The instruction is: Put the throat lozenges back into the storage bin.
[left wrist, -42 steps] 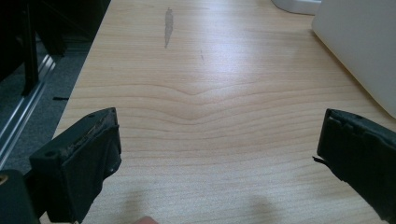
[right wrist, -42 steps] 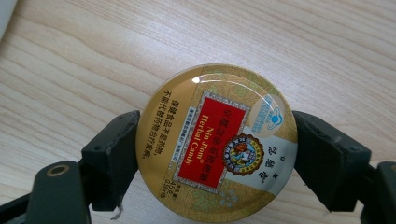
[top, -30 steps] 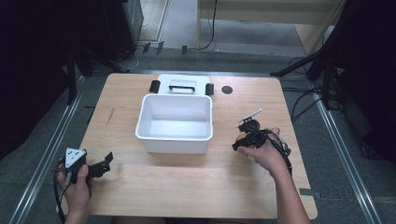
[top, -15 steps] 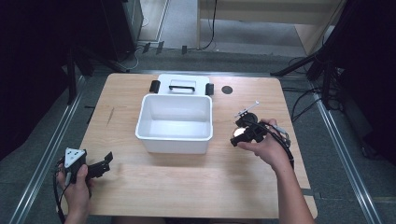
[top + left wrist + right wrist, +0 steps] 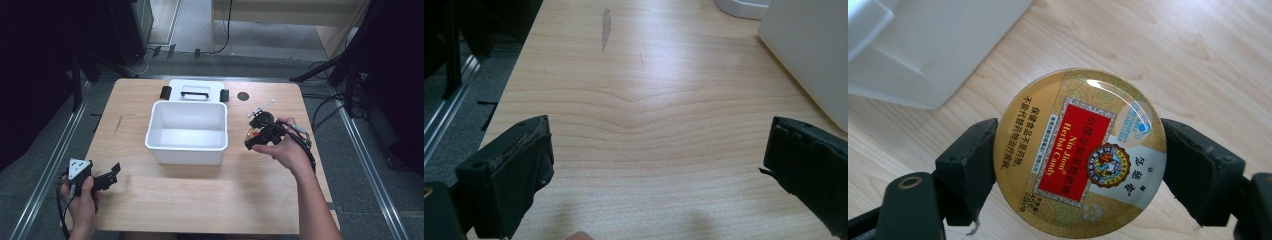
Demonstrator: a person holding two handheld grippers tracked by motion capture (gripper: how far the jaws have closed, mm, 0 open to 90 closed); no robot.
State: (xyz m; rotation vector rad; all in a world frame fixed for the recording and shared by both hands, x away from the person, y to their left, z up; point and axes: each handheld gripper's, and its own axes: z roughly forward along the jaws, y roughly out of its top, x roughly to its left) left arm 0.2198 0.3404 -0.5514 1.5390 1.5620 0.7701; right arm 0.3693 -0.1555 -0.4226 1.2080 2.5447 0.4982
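Showing desk (image 5: 200, 200) with white bin (image 5: 187, 131) at centre, empty. Right gripper (image 5: 256, 135), right of bin, clamps round candy tin (image 5: 1080, 152) clear of desk; drop into bin pending. Left gripper (image 5: 111, 176), lower left, wide open, holding nothing.

Bright even overhead light, soft shadows, glare on tin lid (image 5: 1080, 152), dark surrounds, slightly soft focus

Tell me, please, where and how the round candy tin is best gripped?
Grip it by the rim, pads on two opposite edges. The right gripper already holds the candy tin this way: the tin is a flat round disc, so its edges give the pads hold. Its domed, glossy lid would probably slip.
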